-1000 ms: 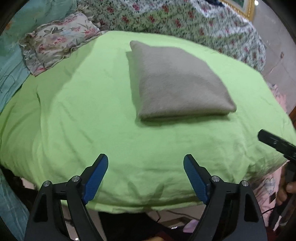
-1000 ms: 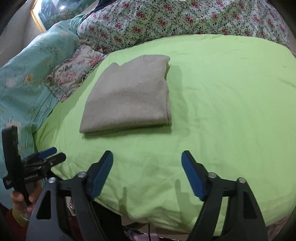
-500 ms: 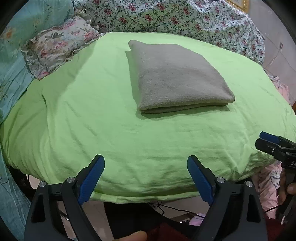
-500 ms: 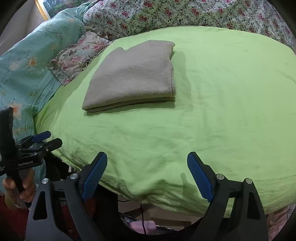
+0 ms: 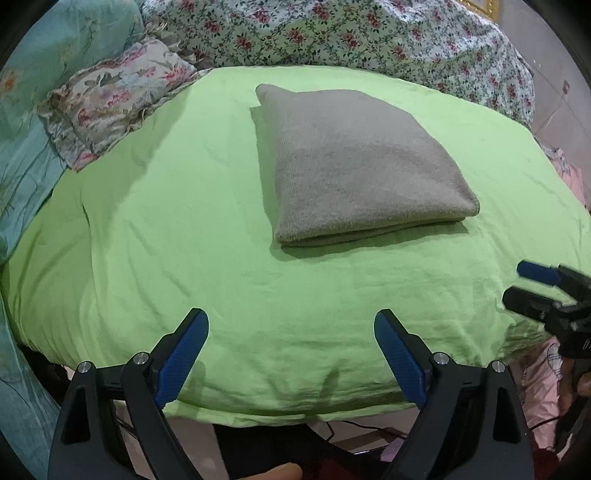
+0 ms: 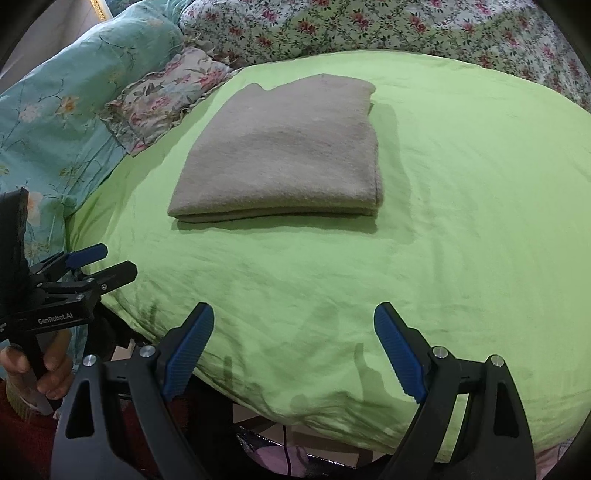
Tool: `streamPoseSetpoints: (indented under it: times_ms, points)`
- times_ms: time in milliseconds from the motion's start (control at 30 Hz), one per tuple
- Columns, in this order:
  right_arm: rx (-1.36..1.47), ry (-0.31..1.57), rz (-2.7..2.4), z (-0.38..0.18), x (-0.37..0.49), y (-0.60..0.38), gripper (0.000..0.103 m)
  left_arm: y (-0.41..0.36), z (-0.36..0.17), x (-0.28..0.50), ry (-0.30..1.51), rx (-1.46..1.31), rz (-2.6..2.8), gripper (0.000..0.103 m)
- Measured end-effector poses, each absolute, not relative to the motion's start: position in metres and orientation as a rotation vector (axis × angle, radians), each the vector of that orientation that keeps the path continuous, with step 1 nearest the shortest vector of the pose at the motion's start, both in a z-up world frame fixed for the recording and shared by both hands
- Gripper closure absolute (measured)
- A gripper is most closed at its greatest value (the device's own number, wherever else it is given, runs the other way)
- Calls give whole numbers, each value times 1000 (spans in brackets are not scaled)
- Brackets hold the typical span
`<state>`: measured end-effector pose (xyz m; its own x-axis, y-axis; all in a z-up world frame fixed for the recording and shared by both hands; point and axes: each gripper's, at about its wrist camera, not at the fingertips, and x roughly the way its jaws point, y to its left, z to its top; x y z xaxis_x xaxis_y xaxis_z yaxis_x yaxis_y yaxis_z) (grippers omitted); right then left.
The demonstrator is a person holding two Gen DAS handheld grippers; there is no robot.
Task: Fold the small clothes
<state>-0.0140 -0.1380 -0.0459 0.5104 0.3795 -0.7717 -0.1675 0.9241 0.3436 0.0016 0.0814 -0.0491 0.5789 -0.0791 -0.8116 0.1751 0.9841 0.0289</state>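
A grey cloth (image 5: 354, 166) lies folded into a flat rectangle on the green sheet (image 5: 166, 221); it also shows in the right wrist view (image 6: 284, 155). My left gripper (image 5: 291, 332) is open and empty, held back over the sheet's near edge, well short of the cloth. My right gripper (image 6: 293, 326) is open and empty, also over the near edge. Each gripper shows at the side of the other's view: the right one (image 5: 532, 284) and the left one (image 6: 99, 264).
A small floral pillow (image 5: 110, 99) lies at the sheet's far left, beside a teal floral quilt (image 6: 55, 122). A floral bedspread (image 5: 351, 33) runs along the back. The sheet drops off at the near edge (image 5: 295, 410), with floor and cables below.
Both grippers have drawn back and lower, from over the sheet to its near edge. The folded cloth has not moved. Both jaws stayed open.
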Motion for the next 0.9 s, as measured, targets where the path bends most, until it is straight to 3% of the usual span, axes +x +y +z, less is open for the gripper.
streamPoseSetpoints:
  times_ms: [900]
  points:
    - [154,1005,329,-36,17,-137,7,71,-38,14,931,150,-111,9]
